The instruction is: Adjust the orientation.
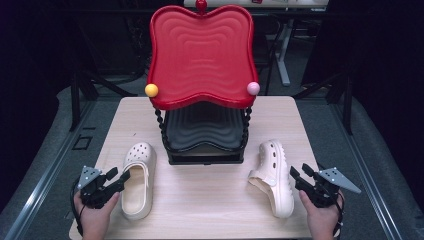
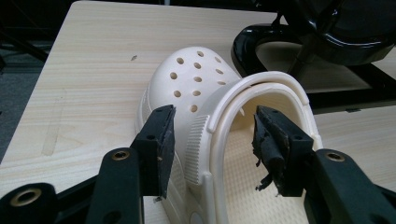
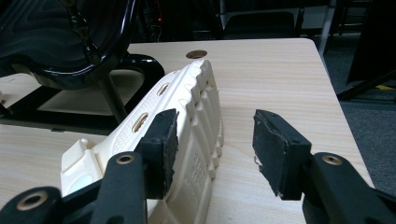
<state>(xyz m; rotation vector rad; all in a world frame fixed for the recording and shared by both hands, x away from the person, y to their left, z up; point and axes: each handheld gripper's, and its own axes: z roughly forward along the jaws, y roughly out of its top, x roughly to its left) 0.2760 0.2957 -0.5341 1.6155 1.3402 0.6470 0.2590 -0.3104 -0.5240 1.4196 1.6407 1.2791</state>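
Left clog [image 1: 138,179] lies upright, near-left of the table [image 1: 210,210]; right clog [image 1: 274,175] rests on its side, near-right. I judge both light, soft moulded foam (matte, hardly slippery); best held at the heel-side wall. My left gripper [image 2: 212,135] straddles that wall, jaws wide; right gripper [image 3: 215,140] also stands wide, unclamped. Beyond stands a glossy, rippled red-and-black rack [image 1: 200,55].

A two-tier stand is sitting at the middle back of a light wooden table [image 1: 210,200]. Its red wavy tray [image 1: 200,55] is resting on top, with a yellow ball [image 1: 151,90] and a pink ball [image 1: 253,88] showing at its front corners. A black tray [image 1: 204,131] is lying beneath it, between beaded black posts.
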